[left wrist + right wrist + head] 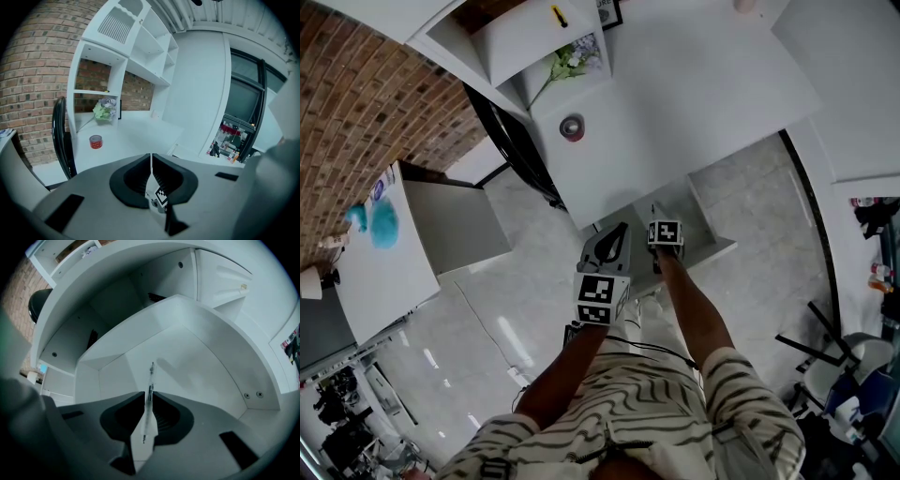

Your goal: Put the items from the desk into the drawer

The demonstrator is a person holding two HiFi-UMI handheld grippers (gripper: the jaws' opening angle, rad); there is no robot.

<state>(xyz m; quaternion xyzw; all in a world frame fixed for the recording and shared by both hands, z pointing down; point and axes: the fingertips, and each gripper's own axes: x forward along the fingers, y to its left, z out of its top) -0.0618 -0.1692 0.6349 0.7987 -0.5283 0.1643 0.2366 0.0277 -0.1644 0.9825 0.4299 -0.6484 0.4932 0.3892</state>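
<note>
We have the thin pen pinched between the closed jaws of the right gripper, its end sticking out past them over the bare white floor of the open drawer. Just beside the drawer, our left gripper has its jaws pressed together on nothing. Beyond the drawer, a red tape roll sits on the desk.

A red-brown brick wall runs along one side. A white shelf unit stands against it, above a white desk. A black chair stands just beside the desk. The floor is pale glossy tile streaked with reflected light. A second white table stands near the brick. A dark-framed window shows beyond the desk.
</note>
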